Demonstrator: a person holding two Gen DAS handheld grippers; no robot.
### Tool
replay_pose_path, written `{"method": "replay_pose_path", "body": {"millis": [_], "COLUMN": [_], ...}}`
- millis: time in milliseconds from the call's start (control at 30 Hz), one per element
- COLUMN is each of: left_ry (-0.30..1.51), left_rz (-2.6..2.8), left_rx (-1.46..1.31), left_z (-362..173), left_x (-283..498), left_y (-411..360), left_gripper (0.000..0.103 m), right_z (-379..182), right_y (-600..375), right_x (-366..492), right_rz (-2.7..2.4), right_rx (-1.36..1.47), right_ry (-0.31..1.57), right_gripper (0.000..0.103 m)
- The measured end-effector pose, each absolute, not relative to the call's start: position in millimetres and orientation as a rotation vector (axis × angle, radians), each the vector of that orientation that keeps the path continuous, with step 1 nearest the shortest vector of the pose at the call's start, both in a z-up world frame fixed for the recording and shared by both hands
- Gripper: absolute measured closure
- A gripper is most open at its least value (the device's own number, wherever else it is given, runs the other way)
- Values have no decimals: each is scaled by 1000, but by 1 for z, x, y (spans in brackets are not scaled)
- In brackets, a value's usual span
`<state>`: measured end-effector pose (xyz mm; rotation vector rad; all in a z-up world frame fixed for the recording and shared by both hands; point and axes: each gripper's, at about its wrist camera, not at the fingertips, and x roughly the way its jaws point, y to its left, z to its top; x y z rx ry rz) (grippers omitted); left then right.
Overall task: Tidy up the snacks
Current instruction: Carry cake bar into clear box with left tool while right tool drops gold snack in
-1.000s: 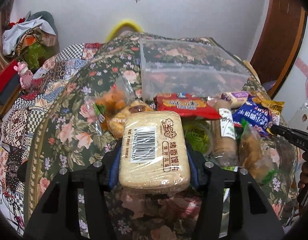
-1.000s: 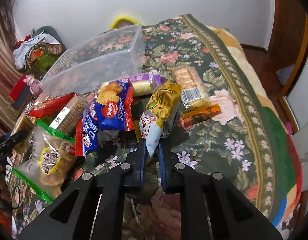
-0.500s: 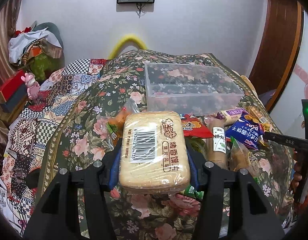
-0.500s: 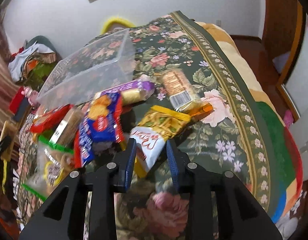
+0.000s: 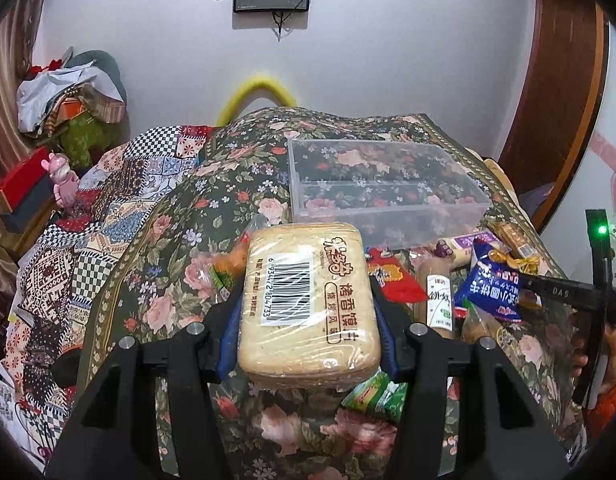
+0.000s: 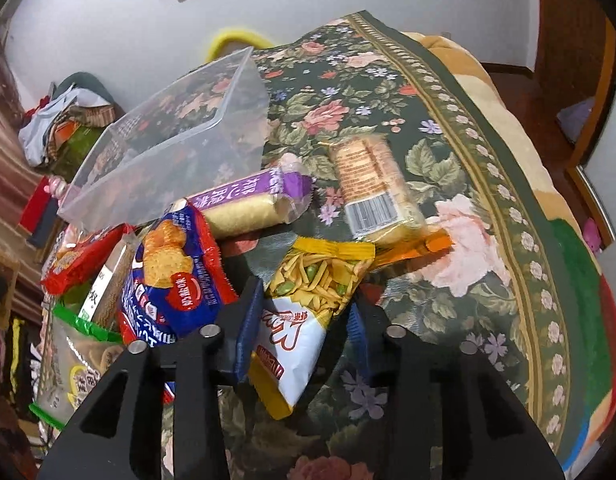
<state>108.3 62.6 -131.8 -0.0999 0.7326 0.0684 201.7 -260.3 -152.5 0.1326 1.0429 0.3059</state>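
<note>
Spreading under everything is the floral bedspread (image 6: 447, 128), and on it, toward the wall, stands the clear plastic bin (image 5: 387, 200) with nothing in it, the snack pile lying just in front of it. I hold my left tongs (image 5: 308, 320) tilted downward above the bedspread, their blue pads clamped on both long sides of the wrapped biscuit block (image 5: 308, 300), which sits lifted with its barcode facing up. At the right edge of that view my other tool's black frame and the fingers around it show. My right tongs (image 6: 304, 332) point more steeply down at the pile, their jaws opening around the yellow-and-white snack bag (image 6: 308, 312); the bag lies between the pads, and the right pad stands clear of it. Beside it on the left lies the blue cracker pack (image 6: 172, 280), behind it the purple-wrapped roll (image 6: 248, 204) and the cracker sleeve (image 6: 371, 184).
</note>
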Motion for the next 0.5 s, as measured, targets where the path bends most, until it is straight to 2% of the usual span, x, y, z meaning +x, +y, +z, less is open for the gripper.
{"method": "replay_pose_path", "body": {"millis": [200,500], "left_ry": [707,668], "left_rz": [57,30], "left_rx": [-93,-115], "left_z": [-119,-94], "left_x": [121,154], "left_y": [63,70], "left_gripper": [48,48], "right_z": [-132,-73], "right_y": [-260,-264], "right_x": [190,187], "right_rz": [288,282], "right_rx": [78,25], "right_ry": [983,835], "right_gripper": [85,86]}}
